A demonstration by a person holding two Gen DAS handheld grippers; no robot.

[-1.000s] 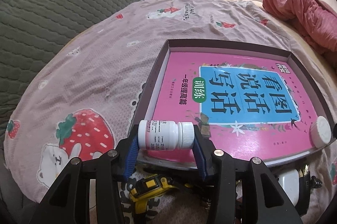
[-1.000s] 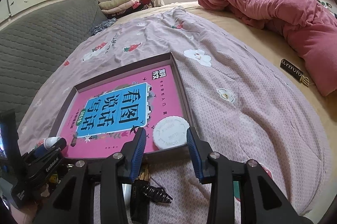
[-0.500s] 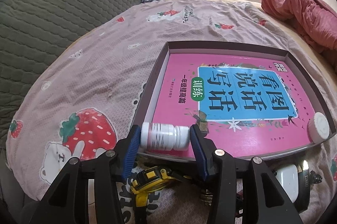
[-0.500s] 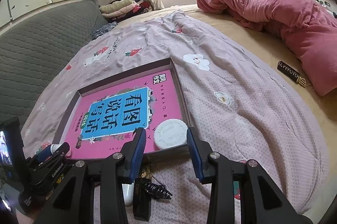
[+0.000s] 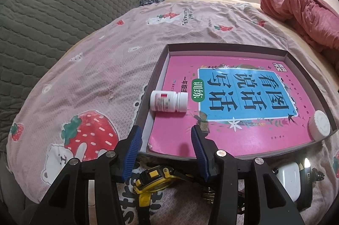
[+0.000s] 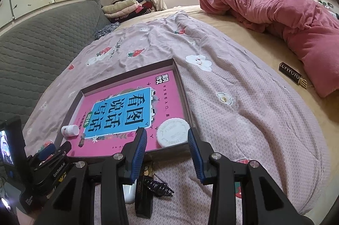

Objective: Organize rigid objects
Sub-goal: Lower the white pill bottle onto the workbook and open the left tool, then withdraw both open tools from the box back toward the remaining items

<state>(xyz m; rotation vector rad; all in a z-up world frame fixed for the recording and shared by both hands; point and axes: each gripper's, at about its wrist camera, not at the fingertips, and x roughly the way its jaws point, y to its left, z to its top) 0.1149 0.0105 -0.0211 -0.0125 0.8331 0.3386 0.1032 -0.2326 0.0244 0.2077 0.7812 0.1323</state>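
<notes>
A white pill bottle (image 5: 168, 101) lies on its side in the near left corner of the dark shallow tray (image 5: 222, 47), partly on the pink book (image 5: 233, 140) that fills it. My left gripper (image 5: 165, 136) is open and holds nothing, with its blue pads just short of the tray's near wall and the bottle beyond them. A white round jar (image 6: 173, 135) rests in the tray's near right corner. My right gripper (image 6: 167, 136) stands open in front of it, its pads clear of the jar. In the right wrist view the bottle (image 6: 70, 130) shows small at the left.
On the bedsheet in front of the tray lie a yellow tape measure (image 5: 155, 177), a white earbud case (image 5: 291, 179), a black hair clip (image 6: 159, 189) and a black bar (image 6: 144, 197). A black and gold stick (image 6: 293, 76) lies far right by the pink duvet (image 6: 286, 13). A grey quilted backrest (image 5: 53, 13) stands on the left.
The left gripper has let go of the pill bottle, which now lies in the tray, and has drawn back from it. The right gripper has hardly moved.
</notes>
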